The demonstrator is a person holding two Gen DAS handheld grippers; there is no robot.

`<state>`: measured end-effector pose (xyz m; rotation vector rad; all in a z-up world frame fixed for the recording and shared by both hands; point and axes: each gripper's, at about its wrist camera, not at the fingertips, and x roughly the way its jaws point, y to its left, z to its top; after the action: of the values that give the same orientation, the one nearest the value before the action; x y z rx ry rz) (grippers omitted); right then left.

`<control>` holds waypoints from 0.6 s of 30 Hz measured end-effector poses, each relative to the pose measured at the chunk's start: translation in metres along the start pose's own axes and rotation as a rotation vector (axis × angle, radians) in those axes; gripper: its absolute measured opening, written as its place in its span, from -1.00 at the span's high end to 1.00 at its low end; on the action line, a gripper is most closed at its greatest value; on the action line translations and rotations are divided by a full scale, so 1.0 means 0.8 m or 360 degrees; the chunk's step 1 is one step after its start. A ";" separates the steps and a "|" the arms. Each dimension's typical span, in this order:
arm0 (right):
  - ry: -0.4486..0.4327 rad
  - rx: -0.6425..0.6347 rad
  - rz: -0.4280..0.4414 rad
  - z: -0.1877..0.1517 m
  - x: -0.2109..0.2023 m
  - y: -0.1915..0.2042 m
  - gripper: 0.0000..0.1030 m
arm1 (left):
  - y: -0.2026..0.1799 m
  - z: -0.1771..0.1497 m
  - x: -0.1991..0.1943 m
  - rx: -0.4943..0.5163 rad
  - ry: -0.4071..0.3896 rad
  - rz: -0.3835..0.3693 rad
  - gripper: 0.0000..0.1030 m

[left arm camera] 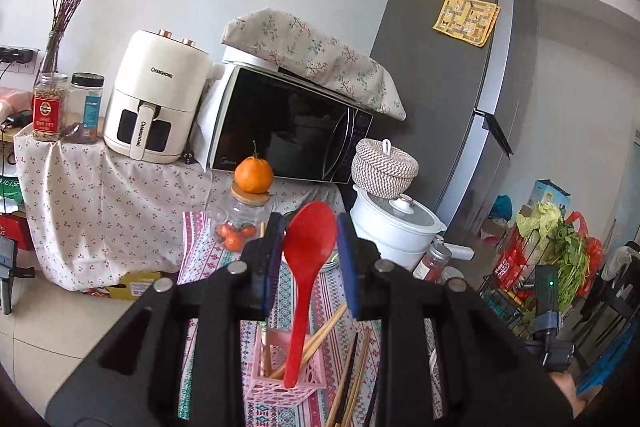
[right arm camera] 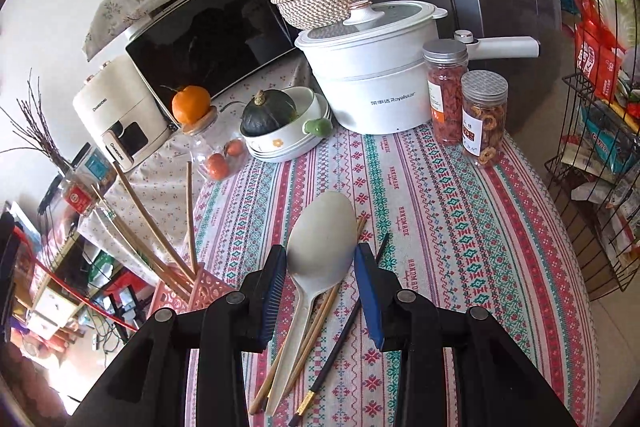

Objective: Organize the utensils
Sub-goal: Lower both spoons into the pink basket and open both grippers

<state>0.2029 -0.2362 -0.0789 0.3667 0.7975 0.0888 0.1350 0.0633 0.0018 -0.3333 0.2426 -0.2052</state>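
Left gripper [left arm camera: 308, 259] pinches red spoon [left arm camera: 306, 267] at bowl, handle hanging into pink basket [left arm camera: 280, 383]. Right gripper [right arm camera: 320, 287] clamps white spoon [right arm camera: 320, 251] at bowl, above tablecloth [right arm camera: 460, 227] right of basket. Both spoons look like light, stiff, smooth plastic; probably slippery at bowl, neck looks surer hold. Chopsticks [right arm camera: 316, 323] lie loose under white spoon; others stand in basket.

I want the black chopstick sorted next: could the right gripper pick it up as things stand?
Probably not yet: the right gripper is shut on the white spoon, so it is occupied, though the black chopstick lies uncovered on the tablecloth nearby.
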 end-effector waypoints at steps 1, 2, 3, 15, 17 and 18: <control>-0.0003 -0.0003 0.0003 0.001 -0.001 0.001 0.31 | 0.000 -0.001 0.005 -0.0003 -0.0014 0.0015 0.45; -0.0007 -0.0008 0.0004 -0.001 -0.002 0.002 0.31 | 0.000 -0.004 0.009 -0.0008 -0.0020 0.0021 0.44; -0.0012 -0.0011 0.0002 -0.001 -0.003 0.001 0.31 | 0.000 -0.007 0.015 -0.0013 -0.0020 0.0027 0.44; -0.0103 -0.0072 -0.0024 -0.003 -0.015 0.011 0.31 | -0.009 -0.057 0.078 0.0116 0.0267 0.0108 0.44; -0.0132 -0.0087 -0.0024 -0.005 -0.019 0.016 0.31 | -0.008 -0.059 0.081 0.0114 0.0310 0.0097 0.44; -0.0148 -0.0094 -0.0022 -0.005 -0.021 0.018 0.31 | -0.008 -0.059 0.081 0.0115 0.0326 0.0095 0.44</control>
<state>0.1888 -0.2250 -0.0647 0.3072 0.7037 0.0817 0.1832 0.0278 -0.0520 -0.2328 0.4459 -0.1886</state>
